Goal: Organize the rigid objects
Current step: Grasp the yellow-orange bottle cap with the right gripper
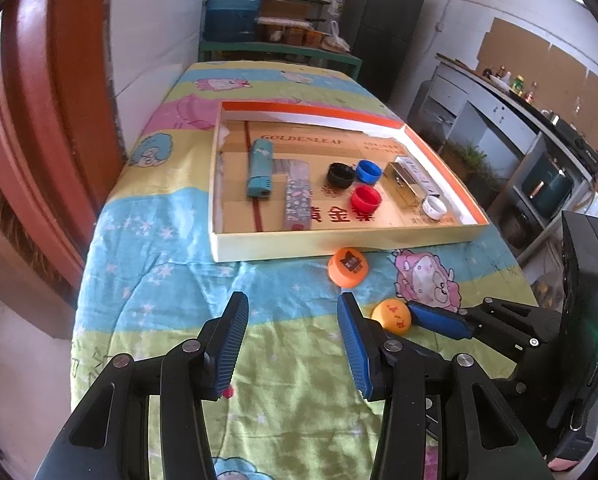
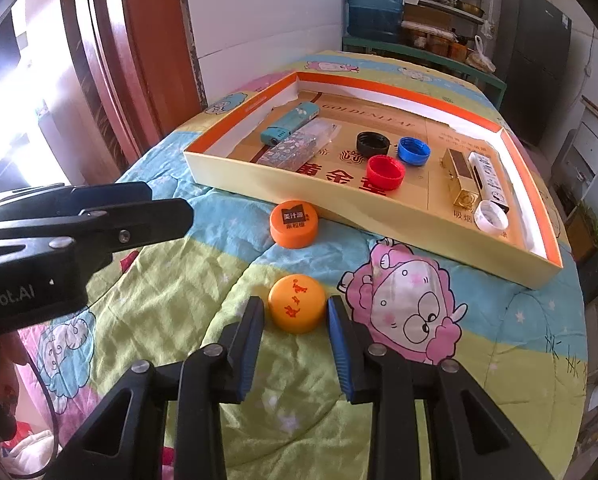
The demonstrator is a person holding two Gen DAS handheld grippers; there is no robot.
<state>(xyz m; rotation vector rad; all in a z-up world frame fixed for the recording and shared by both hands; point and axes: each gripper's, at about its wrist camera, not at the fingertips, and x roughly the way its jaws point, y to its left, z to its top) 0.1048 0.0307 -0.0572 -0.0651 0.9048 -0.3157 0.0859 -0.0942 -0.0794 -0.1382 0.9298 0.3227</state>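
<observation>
Right wrist view shows the right gripper (image 2: 296,312) straddling the yellow-orange cap (image 2: 297,309), seemingly unclamped, so closing off-centre could squirt it across the quilt (image 2: 203,280).

Tray floor (image 1: 299,140) bore "GOLDENLEAF" beyond black cap (image 1: 341,175), red characters "黄金叶" nearer. Orange cap (image 2: 294,224) before tray read "美汁源". Left gripper body (image 2: 27,280) showed "obot.AI".
</observation>
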